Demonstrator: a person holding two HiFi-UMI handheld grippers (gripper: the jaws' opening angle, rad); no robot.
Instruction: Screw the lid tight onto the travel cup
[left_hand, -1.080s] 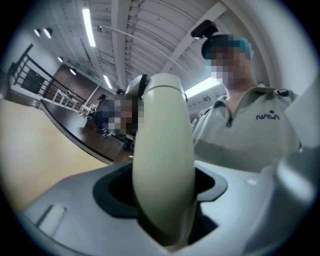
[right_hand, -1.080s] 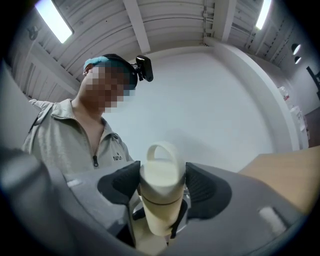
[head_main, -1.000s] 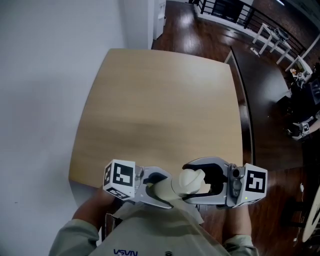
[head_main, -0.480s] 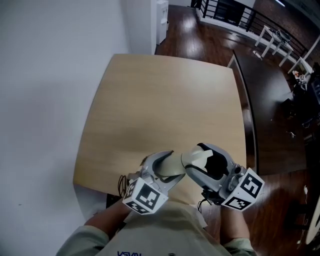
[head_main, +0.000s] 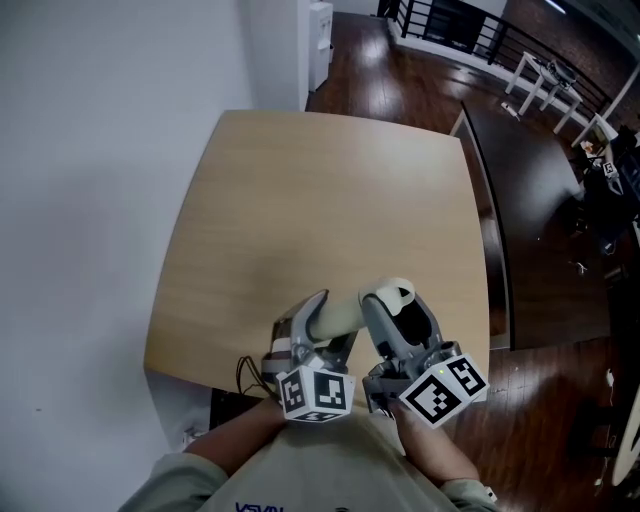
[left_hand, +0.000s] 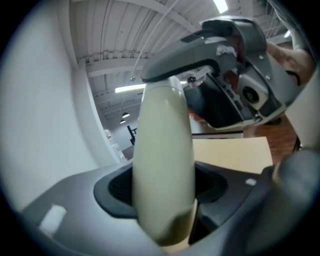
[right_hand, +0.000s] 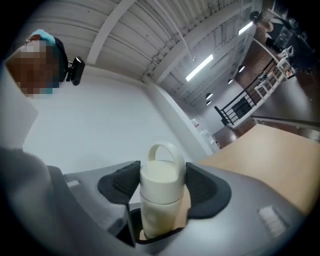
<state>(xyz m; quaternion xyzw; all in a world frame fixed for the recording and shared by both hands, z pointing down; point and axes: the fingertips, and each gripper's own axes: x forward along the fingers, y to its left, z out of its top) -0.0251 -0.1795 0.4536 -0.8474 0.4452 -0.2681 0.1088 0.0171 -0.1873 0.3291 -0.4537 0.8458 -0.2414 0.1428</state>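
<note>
The left gripper (left_hand: 162, 192) clamps a cream cylindrical travel cup (left_hand: 162, 135); the right gripper (right_hand: 162, 187) pinches its cream loop-handled lid (right_hand: 160, 177); best twisted squarely, cup steady

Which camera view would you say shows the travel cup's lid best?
The right gripper view: the lid and its loop handle face the camera, between the jaws. The head view shows it small; the left gripper view shows only the cup body, the lid hidden.
</note>
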